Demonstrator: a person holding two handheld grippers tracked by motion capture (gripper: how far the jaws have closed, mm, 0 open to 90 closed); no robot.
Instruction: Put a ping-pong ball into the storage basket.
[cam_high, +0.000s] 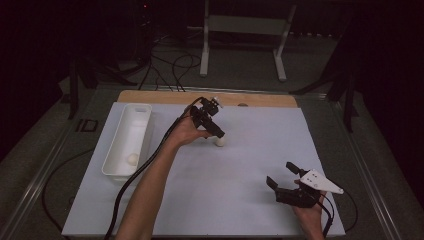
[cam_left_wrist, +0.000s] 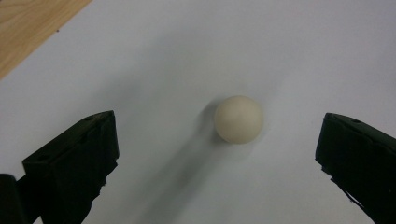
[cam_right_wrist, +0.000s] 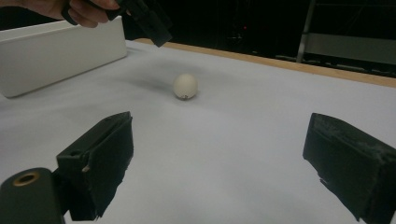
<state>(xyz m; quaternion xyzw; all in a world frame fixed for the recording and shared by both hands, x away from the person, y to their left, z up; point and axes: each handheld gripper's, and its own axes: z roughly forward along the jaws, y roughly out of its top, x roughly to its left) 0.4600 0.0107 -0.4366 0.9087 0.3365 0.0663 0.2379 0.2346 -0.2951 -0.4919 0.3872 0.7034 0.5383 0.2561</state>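
Note:
A small cream ball (cam_high: 220, 141) lies on the white table sheet (cam_high: 240, 165), a little behind the middle. My left gripper (cam_high: 218, 134) hovers just above it, pointing down. In the left gripper view the ball (cam_left_wrist: 238, 119) sits between the wide-apart jaws of this open gripper (cam_left_wrist: 217, 135), touching neither. My right gripper (cam_high: 281, 174) is open near the front right of the sheet, nothing between its jaws. In the right gripper view, the ball (cam_right_wrist: 185, 86) lies well ahead of that gripper (cam_right_wrist: 219, 126), with the left gripper (cam_right_wrist: 149, 21) above it.
A long white tray (cam_high: 116, 150) stands along the left side of the sheet, with a second cream ball (cam_high: 132, 158) inside; the tray's wall (cam_right_wrist: 60, 51) also appears in the right gripper view. A wooden strip (cam_high: 260, 100) borders the far edge. Cables trail off the table.

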